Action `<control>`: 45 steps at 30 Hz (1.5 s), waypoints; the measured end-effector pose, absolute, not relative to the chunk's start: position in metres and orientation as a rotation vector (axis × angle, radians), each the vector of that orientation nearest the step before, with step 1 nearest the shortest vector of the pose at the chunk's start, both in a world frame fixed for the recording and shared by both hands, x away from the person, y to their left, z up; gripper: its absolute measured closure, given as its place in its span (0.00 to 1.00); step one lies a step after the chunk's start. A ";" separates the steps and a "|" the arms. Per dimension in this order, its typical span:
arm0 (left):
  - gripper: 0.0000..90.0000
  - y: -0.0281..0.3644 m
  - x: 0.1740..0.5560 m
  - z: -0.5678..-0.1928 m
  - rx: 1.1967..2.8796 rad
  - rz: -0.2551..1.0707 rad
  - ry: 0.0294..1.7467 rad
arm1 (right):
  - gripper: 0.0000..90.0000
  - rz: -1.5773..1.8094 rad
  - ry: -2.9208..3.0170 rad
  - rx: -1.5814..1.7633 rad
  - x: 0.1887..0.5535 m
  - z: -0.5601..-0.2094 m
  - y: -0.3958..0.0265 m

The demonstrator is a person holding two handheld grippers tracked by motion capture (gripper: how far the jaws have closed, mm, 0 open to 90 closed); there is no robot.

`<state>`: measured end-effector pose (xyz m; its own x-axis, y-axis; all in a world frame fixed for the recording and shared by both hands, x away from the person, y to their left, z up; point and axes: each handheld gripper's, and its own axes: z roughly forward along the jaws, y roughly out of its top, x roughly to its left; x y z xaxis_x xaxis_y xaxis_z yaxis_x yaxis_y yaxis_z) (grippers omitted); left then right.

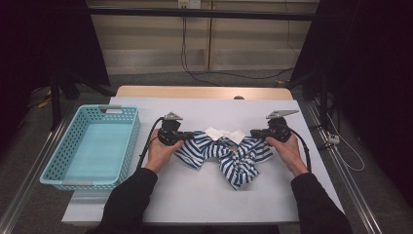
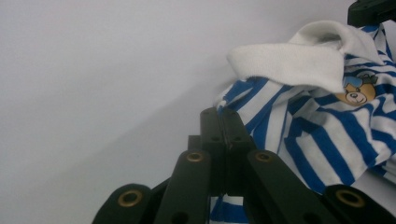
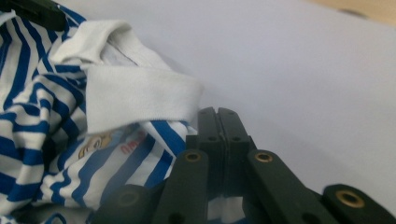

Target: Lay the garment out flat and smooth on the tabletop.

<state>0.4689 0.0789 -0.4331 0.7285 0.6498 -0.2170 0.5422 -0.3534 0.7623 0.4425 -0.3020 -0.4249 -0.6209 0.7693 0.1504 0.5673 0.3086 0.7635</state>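
High view: a blue-and-white striped shirt (image 1: 229, 155) with a white collar lies bunched near the middle of the white surface (image 1: 204, 195), a little toward its near edge. Each hand holds a tool at one shoulder. Both the left tool (image 1: 182, 136) and the right tool (image 1: 253, 133) have their jaws pressed together, pinching striped cloth. A turquoise basket (image 1: 127, 141) stands at the surface's left edge, well apart from the shirt.
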 end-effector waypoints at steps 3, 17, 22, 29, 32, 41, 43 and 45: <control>1.00 0.079 0.469 -0.428 2.024 0.170 0.890 | 0.99 1.235 2.299 1.199 0.443 -0.419 -0.303; 1.00 0.084 0.469 -0.403 1.956 0.261 0.870 | 1.00 1.233 2.078 1.137 0.443 -0.379 -0.310; 1.00 0.083 0.475 -0.401 1.902 0.236 0.890 | 1.00 1.251 2.058 1.121 0.449 -0.371 -0.307; 1.00 0.081 0.491 -0.396 1.855 0.249 0.940 | 0.99 1.235 2.033 1.125 0.465 -0.365 -0.298; 1.00 0.084 0.498 -0.399 1.869 0.242 0.973 | 0.99 1.207 2.032 1.141 0.475 -0.365 -0.296; 1.00 0.083 0.512 -0.421 1.893 0.217 1.056 | 0.99 1.103 2.107 1.180 0.498 -0.391 -0.289; 1.00 0.082 0.515 -0.421 1.887 0.219 1.056 | 0.99 1.097 2.109 1.188 0.501 -0.394 -0.289; 0.94 0.081 0.519 -0.422 1.916 0.221 1.062 | 0.98 1.090 2.110 1.179 0.503 -0.395 -0.289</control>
<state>0.5193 0.0814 -0.4218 0.6141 0.7483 -0.2508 0.5861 -0.2197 0.7799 0.5030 -0.2886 -0.3955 -0.5098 0.8597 -0.0308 0.4725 0.3097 0.8251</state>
